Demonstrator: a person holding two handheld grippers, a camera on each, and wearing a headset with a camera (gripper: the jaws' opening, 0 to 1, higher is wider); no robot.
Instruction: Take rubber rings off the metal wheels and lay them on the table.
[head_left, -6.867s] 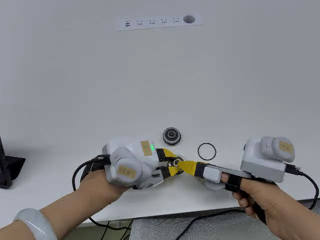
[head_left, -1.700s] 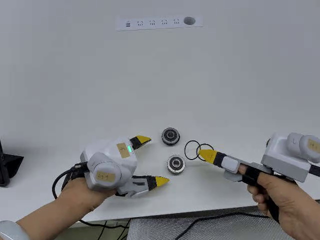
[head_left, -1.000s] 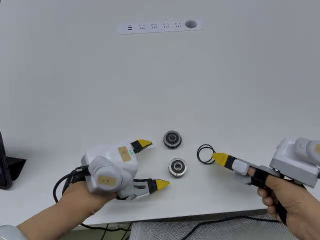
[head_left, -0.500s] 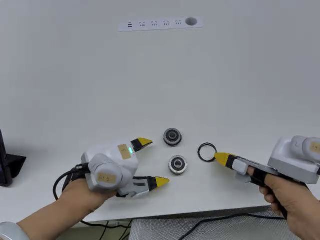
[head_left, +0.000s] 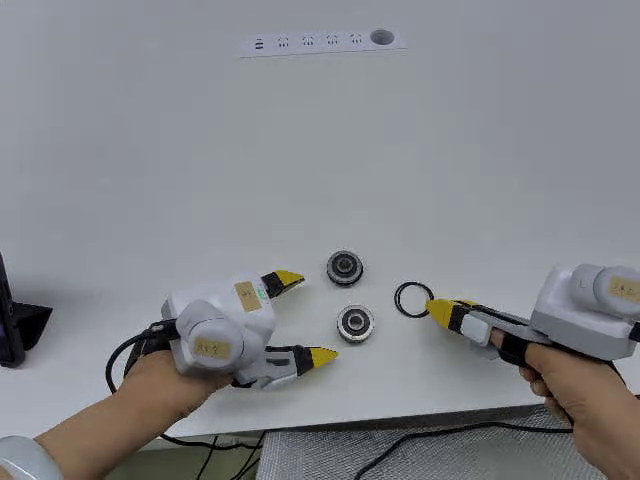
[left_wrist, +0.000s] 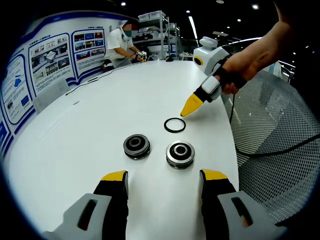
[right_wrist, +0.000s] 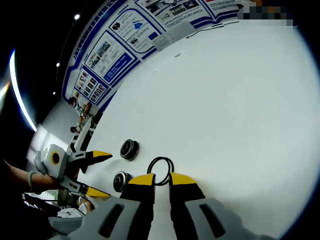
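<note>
Two metal wheels lie on the white table. The far wheel (head_left: 344, 267) (left_wrist: 137, 146) (right_wrist: 129, 149) looks dark around its rim. The near wheel (head_left: 354, 322) (left_wrist: 180, 153) (right_wrist: 120, 181) shows a bright metal rim. Black rubber rings (head_left: 413, 299) (left_wrist: 174, 125) (right_wrist: 160, 166) lie flat to their right, overlapping. My left gripper (head_left: 305, 316) (left_wrist: 164, 176) stands open just left of the near wheel, with nothing between its jaws. My right gripper (head_left: 440, 310) (right_wrist: 163, 179) is shut and empty, its tip just right of the rings.
A white power strip (head_left: 320, 41) lies at the table's far side. A dark stand (head_left: 12, 335) sits at the left edge. Cables (head_left: 130, 355) trail over the front edge. A mesh surface (left_wrist: 270, 125) runs beside the table.
Earlier my left gripper held the near wheel while the right tip worked at it. Now the left is open and drawn back, the wheel lies free, and the right gripper has backed off the rings.
</note>
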